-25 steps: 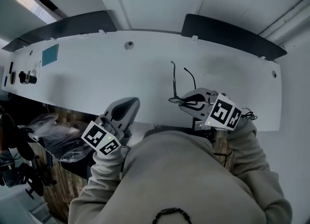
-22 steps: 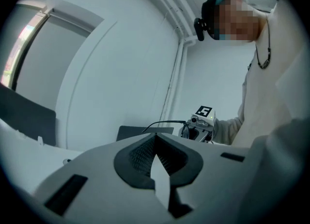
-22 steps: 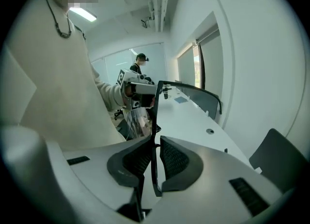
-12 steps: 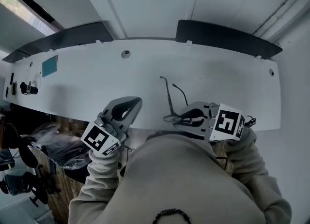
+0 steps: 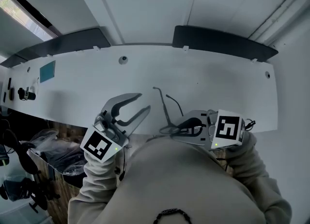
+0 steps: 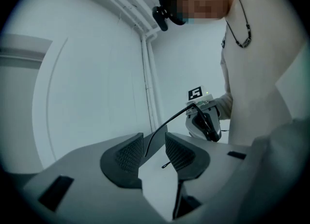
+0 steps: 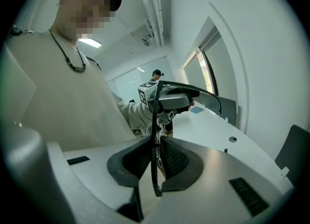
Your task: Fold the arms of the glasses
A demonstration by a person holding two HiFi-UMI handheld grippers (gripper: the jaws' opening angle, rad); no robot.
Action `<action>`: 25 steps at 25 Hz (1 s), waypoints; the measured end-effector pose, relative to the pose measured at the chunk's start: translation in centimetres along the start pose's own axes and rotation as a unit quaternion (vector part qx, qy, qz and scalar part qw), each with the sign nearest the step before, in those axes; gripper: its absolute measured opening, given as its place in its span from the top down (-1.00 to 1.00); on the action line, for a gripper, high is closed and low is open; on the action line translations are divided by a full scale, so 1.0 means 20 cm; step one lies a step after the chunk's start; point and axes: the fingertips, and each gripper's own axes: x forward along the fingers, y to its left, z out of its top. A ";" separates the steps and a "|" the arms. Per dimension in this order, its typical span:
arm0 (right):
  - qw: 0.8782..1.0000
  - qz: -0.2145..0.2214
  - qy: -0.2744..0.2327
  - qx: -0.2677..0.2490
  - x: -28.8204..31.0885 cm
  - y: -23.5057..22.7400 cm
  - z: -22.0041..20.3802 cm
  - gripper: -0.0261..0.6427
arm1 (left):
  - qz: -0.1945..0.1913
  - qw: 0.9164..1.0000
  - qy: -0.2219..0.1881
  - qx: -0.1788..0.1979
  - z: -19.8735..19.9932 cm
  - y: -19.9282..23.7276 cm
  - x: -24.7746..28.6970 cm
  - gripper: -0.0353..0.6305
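Note:
Thin black-framed glasses point(image 5: 166, 112) hang above the white desk's near edge, both arms unfolded and pointing away from me. My right gripper point(image 5: 177, 129) is shut on the frame's front; in the right gripper view the rim point(image 7: 155, 121) stands upright between the pads. My left gripper point(image 5: 144, 101) sits just left of the glasses, its jaws opening. In the left gripper view one arm of the glasses point(image 6: 169, 120) runs into the gap of the left gripper point(image 6: 149, 153), and the pads do not press on it. The right gripper point(image 6: 206, 121) shows beyond.
The long white desk point(image 5: 218, 82) stretches across, with two dark panels point(image 5: 223, 41) behind its far edge. A teal square point(image 5: 47, 71) and a small black object point(image 5: 24, 94) lie at its far left, a round hole point(image 5: 123, 59) near the middle. Bags and clutter sit below on the left.
The left gripper's jaws, shut before, have spread apart. The right gripper has carried the glasses leftward, so one arm now lies between the left jaws.

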 end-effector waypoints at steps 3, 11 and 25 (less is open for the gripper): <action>1.000 0.019 -0.016 0.003 -0.02 0.04 0.04 0.73 | -0.023 0.997 0.026 0.068 0.01 -0.02 0.06 0.53; 0.997 0.042 -0.058 0.010 -0.14 0.10 0.13 0.73 | -0.053 0.994 0.022 0.097 0.03 -0.01 0.22 0.53; 0.997 0.044 -0.063 0.031 -0.21 0.07 0.13 0.73 | -0.054 0.989 0.039 0.132 0.01 -0.01 0.38 0.82</action>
